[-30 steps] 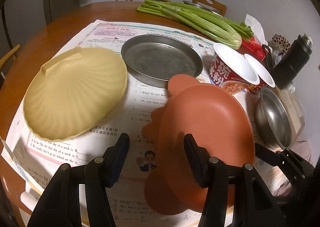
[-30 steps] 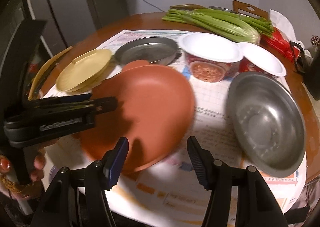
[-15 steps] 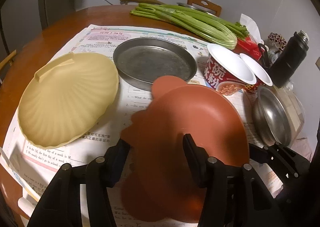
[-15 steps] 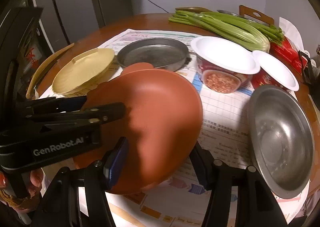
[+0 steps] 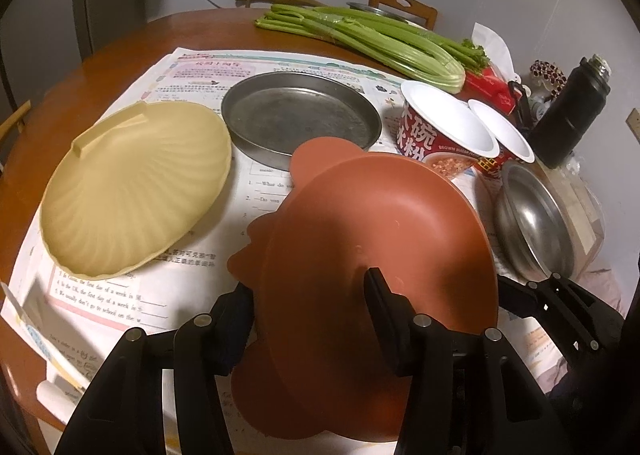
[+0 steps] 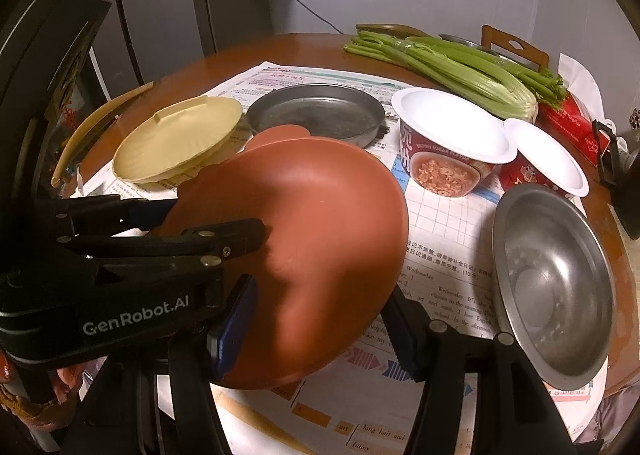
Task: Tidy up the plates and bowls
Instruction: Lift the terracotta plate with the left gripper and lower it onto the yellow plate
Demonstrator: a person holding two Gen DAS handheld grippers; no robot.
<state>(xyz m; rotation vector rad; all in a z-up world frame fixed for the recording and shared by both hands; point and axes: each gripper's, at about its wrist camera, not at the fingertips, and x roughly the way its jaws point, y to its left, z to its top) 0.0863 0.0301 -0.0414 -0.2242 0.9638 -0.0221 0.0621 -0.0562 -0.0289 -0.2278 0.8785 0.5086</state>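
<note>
A terracotta plate [image 5: 372,239] with rounded ears hangs tilted above the newspaper. My left gripper [image 5: 308,303] is shut on its near rim, one finger on top and one beneath. In the right wrist view the same plate [image 6: 312,223] fills the middle and the left gripper [image 6: 220,217] clamps it from the left. My right gripper [image 6: 320,319] sits low behind the plate's lower edge. Its jaws are opening. The plate covers the gap between them, but no pad shows pressing on it. A cream shell-shaped plate [image 5: 132,191] and a flat metal pan [image 5: 300,119] lie beyond.
A steel bowl [image 6: 552,287] lies at the right on the paper. Two white-lidded noodle cups [image 5: 448,123] stand behind the plate. Celery [image 5: 380,39] lies across the far side of the round wooden table [image 5: 120,55]. A black flask [image 5: 572,115] stands at the right edge.
The terracotta plate has come up off the paper, tilted, and now sits closer to both cameras. The left jaws have closed on its rim.
</note>
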